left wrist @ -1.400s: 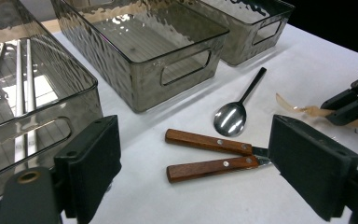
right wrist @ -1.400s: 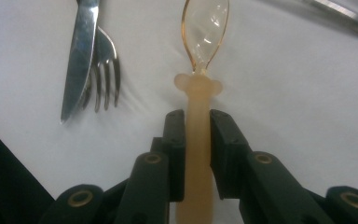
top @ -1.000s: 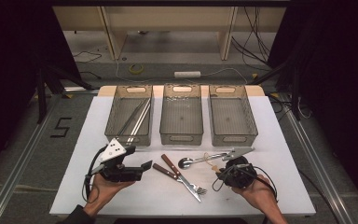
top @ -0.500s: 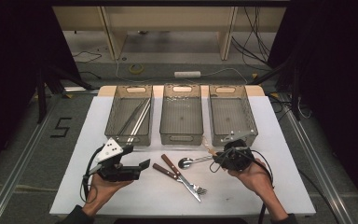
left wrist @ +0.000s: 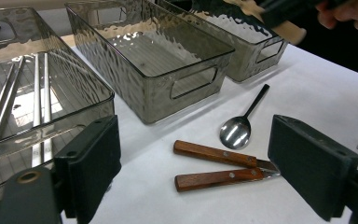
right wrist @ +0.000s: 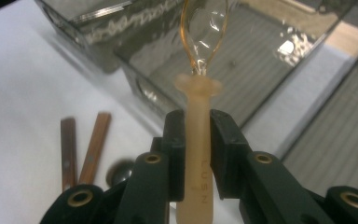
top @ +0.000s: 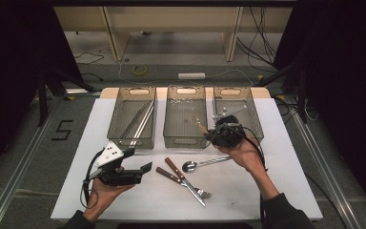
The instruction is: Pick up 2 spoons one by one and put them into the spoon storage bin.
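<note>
Right tongs (right wrist: 198,154) pinching clear spoon (right wrist: 200,140) (handle cream); left tongs (left wrist: 209,163) spread, empty.

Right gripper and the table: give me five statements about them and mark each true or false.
1. The right gripper is shut on a pale-handled spoon with a clear bowl. True.
2. The left gripper holds a fork. False: its jaws stand open with nothing between them.
3. The left bin holds long metal pieces. True.
4. The metal spoon lies inside the middle bin. False: it lies on the white table in front of the bins.
5. Two wooden-handled pieces lie on the table near the metal spoon. True.
</note>
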`<state>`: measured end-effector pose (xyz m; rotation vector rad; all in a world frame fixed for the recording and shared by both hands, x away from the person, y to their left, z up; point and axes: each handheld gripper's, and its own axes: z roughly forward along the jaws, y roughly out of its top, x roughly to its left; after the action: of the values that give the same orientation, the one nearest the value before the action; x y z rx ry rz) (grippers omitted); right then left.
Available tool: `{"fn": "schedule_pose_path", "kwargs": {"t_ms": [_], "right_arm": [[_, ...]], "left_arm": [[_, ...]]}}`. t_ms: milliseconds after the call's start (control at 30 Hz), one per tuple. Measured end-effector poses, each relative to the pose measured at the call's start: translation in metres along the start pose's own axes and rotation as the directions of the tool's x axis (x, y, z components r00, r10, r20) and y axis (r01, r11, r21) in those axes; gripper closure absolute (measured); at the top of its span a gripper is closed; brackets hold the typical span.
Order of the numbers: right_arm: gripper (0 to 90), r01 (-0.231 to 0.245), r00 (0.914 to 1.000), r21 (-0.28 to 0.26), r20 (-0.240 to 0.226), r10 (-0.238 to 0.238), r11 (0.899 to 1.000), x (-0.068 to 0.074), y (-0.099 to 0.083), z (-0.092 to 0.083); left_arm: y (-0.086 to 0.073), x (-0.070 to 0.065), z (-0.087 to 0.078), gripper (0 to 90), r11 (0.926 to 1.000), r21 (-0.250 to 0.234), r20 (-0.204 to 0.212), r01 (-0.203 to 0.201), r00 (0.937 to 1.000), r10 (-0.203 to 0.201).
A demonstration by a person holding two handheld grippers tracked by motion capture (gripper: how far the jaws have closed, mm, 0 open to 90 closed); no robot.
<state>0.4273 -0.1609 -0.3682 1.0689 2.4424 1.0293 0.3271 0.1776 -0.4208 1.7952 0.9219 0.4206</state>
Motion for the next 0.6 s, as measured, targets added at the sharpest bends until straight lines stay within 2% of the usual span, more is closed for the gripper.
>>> {"fn": "schedule_pose_path", "kwargs": {"t_ms": [300,433,600], "right_arm": [[77.8,0.005,1.0,0.003,0.0,-0.005,1.0,-0.004,0.035,0.028],[77.8,-0.019,0.9998,0.013,-0.003,0.019,1.0,-0.009,0.046,0.041],[77.7,-0.048,0.9987,0.029,0.016,0.047,0.998,-0.014,0.055,0.059]], "left_arm": [[0.0,0.0,-0.001,16.4,0.9999,-0.012,0.001,0.003,1.0,-0.003],[0.0,0.0,-0.001,16.4,0.9999,-0.014,0.001,0.003,1.0,-0.003],[0.0,0.0,-0.001,16.4,0.9998,-0.017,0.002,0.003,1.0,-0.003]]}}
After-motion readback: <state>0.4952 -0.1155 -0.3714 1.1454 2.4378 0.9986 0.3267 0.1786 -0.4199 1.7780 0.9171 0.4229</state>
